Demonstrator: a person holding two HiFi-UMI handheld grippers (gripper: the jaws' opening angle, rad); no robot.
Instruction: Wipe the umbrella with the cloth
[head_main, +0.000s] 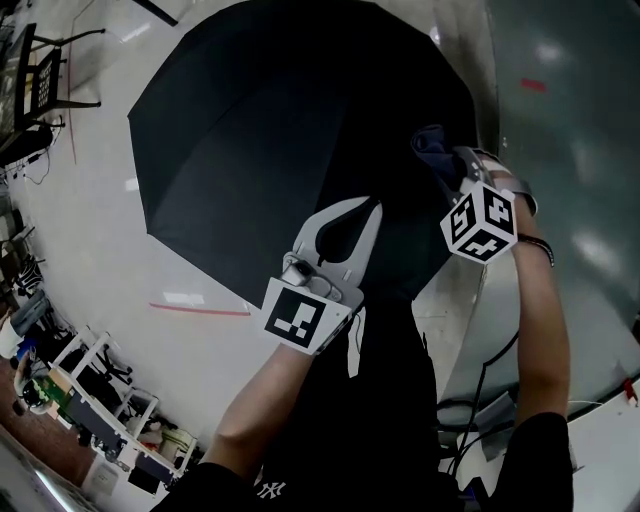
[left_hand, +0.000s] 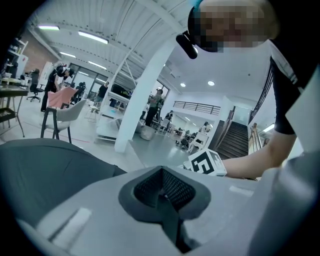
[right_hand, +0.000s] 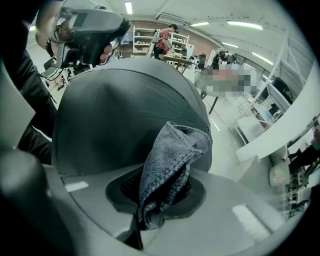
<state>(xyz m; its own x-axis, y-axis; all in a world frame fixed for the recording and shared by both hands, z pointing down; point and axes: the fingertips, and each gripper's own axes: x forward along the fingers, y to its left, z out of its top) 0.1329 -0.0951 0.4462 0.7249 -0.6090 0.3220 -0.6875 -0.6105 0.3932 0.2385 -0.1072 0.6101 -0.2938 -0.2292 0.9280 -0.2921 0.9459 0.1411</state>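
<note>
The right gripper (right_hand: 162, 175) pinches the soft, limp cloth (right_hand: 172, 147) by one end. The left gripper (head_main: 370, 207) is closed, empty. The umbrella (head_main: 280, 120) canopy looks light and yielding.

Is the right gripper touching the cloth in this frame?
Touching. The right gripper view shows the cloth pinched between the shut jaws of the right gripper.

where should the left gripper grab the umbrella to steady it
Likely the near rim of the umbrella, at a rib end, with the left gripper coming from the person's side. The canopy is open and domed with the shaft hidden beneath, so only the thin edge would fit between the fingers. The right gripper holds the cloth.
</note>
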